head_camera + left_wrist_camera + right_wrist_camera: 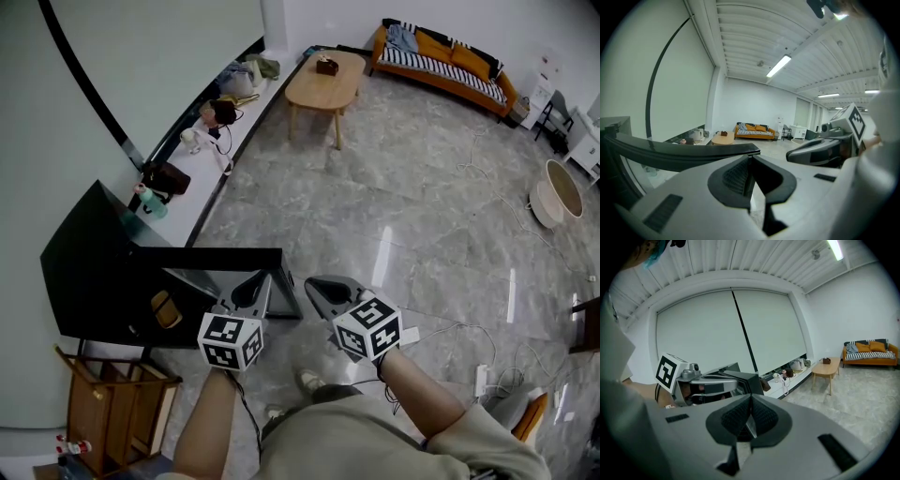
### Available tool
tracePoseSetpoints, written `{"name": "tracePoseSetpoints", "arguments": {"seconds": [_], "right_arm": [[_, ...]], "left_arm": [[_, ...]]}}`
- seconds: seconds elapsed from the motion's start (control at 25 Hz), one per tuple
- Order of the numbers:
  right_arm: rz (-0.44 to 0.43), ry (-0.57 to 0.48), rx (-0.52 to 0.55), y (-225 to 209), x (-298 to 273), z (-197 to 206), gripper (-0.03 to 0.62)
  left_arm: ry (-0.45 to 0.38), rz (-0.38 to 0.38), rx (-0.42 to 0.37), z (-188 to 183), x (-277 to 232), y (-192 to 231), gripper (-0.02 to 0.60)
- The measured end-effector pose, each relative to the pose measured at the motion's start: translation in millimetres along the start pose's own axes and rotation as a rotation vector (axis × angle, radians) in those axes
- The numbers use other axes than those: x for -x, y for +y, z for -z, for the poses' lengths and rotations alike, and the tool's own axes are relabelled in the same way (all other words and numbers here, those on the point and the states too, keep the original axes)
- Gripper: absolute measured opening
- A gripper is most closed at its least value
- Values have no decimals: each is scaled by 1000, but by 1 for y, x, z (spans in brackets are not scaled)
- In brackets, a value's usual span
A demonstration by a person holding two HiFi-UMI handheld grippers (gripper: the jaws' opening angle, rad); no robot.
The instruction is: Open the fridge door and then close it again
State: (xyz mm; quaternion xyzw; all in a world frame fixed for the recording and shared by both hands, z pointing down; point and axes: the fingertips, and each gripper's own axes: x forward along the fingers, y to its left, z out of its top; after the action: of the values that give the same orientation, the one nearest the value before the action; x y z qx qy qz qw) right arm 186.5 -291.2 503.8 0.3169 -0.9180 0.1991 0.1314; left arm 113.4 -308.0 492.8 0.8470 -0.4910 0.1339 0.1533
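The fridge [94, 253] is the low black box at the left of my head view, set against the pale wall beside the window ledge [234, 122]. Its door [225, 258] stands open, its top edge running out to the right toward me.

My left gripper [265, 277] sits just beside the free end of that door. In the left gripper view its jaws [750, 157] are closed tip to tip with nothing between them, and the door's dark edge [693, 151] runs across just beyond them. I cannot tell whether they touch it.

My right gripper [312, 283] is next to the left one, a little apart from the door. Its jaws [751, 397] are also pressed together and empty.

A wooden cabinet [112, 403] stands beside the fridge. Farther off across the tiled floor are a coffee table [323, 82] and an orange sofa [441, 58].
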Motion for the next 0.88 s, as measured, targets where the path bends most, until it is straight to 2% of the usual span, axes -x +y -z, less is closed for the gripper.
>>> {"name": "tracePoseSetpoints", "arguments": {"seconds": [0.28, 0.48, 0.68, 0.72, 0.8, 0.88], "right_arm": [[15, 11, -11, -9, 5, 7, -3], [26, -24, -3, -12, 11, 1, -3], [-29, -94, -71, -10, 15, -13, 0], [-39, -111, -79, -10, 16, -17, 24], [-55, -141, -73, -9, 15, -26, 169], [-76, -166, -55, -7, 14, -34, 240]], "left_arm": [[11, 5, 22, 4, -15, 4, 25], [7, 6, 35, 4, -14, 5, 25], [-10, 9, 34, -4, -10, 3, 26], [-13, 9, 33, -6, -8, 2, 25], [-18, 6, 29, -9, -6, 3, 25], [-20, 0, 26, -11, -2, 4, 26]]}}
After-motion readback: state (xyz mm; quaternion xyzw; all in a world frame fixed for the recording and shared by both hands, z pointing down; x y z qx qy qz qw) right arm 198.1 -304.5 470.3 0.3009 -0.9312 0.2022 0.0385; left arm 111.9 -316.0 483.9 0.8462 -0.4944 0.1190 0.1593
